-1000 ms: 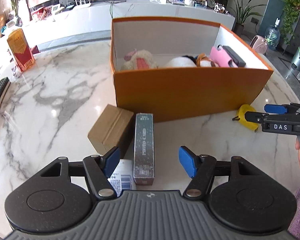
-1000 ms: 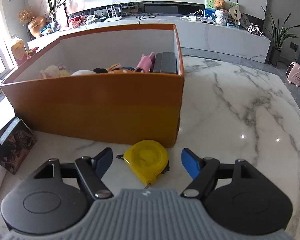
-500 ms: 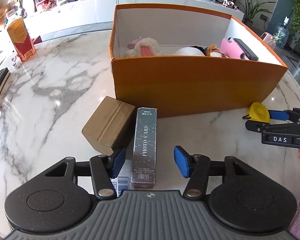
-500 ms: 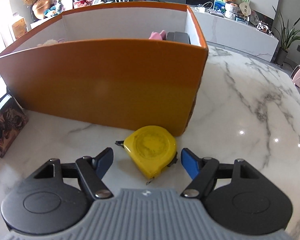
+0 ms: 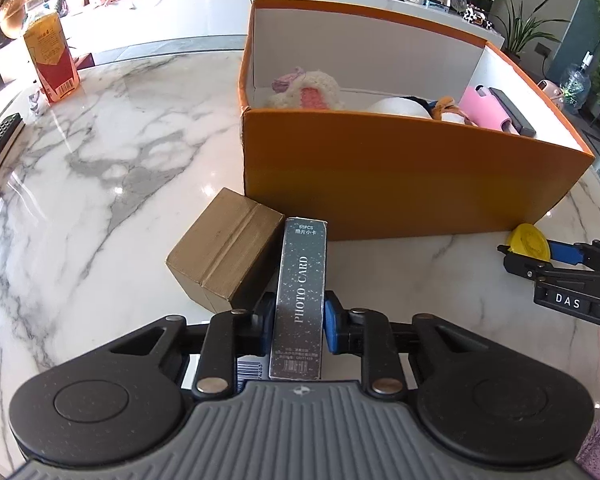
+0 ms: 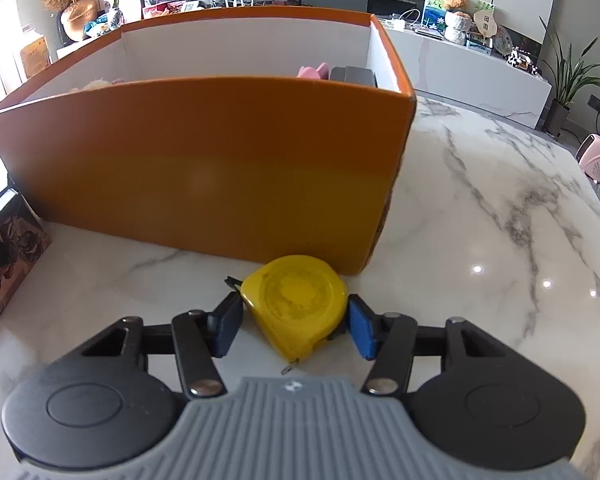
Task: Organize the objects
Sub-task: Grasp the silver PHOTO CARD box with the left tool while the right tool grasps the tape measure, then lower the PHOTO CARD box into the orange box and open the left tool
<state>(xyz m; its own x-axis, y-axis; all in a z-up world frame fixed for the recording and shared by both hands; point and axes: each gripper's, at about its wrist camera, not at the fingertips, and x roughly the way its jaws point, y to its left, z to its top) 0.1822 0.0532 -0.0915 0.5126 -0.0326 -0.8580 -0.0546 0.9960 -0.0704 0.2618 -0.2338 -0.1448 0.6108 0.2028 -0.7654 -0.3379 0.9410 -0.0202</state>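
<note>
- Both claws have just been closing: left claw (image 5: 298, 322) now pinches the photo card box (image 5: 300, 300), right claw (image 6: 292, 324) has its pads against the yellow tape measure (image 6: 296, 304).
- Both items sit on the marble surface (image 5: 100, 168), just beside the orange box (image 5: 400, 184).
- Risk: round tape measure may squirt out; card box may drag the cardboard box (image 5: 224, 254) touching it.

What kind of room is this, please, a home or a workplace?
Most likely a home living room. The work happens on a marble table, and behind it stands a long white media console with a teddy bear on it; potted plants stand nearby on the floor.
</note>
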